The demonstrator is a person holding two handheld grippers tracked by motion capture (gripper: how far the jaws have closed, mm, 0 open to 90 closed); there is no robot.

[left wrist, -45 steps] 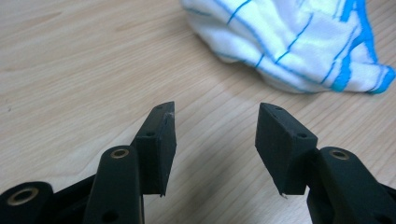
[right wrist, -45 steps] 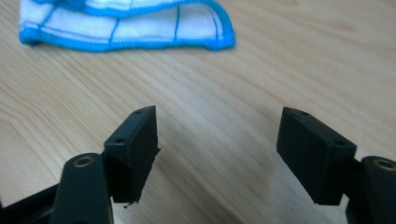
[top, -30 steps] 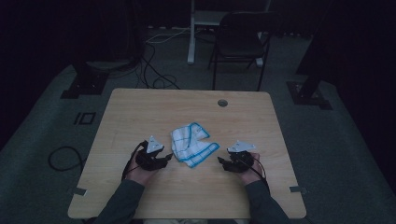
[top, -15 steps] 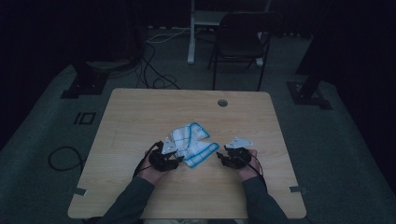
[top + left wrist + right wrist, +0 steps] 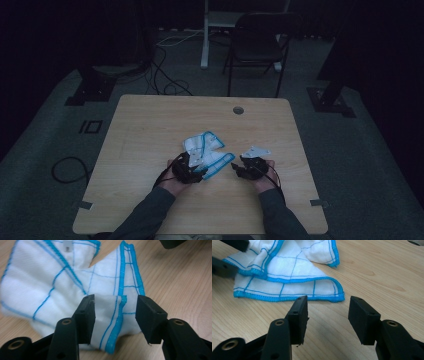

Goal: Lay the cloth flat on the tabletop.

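A crumpled white cloth with blue edging and thin blue grid lines (image 5: 206, 152) lies near the middle of the wooden table (image 5: 150, 125). My left gripper (image 5: 192, 167) sits at the cloth's near left corner. In the left gripper view the left gripper (image 5: 115, 312) is open, and a folded corner of the cloth (image 5: 110, 315) lies between its jaws. My right gripper (image 5: 239, 169) rests just right of the cloth. In the right gripper view the right gripper (image 5: 327, 312) is open over bare wood, with the cloth's blue hem (image 5: 287, 296) just ahead of its tips.
A round cable hole (image 5: 238, 110) is at the table's far edge. A dark chair (image 5: 257, 45) and a white post (image 5: 205, 32) stand beyond the table, with cables on the floor (image 5: 165, 75). Bare wood lies around the cloth.
Both grippers have moved inward toward the cloth. The left one now straddles the cloth's near corner, and the right one has come close to its right hem.
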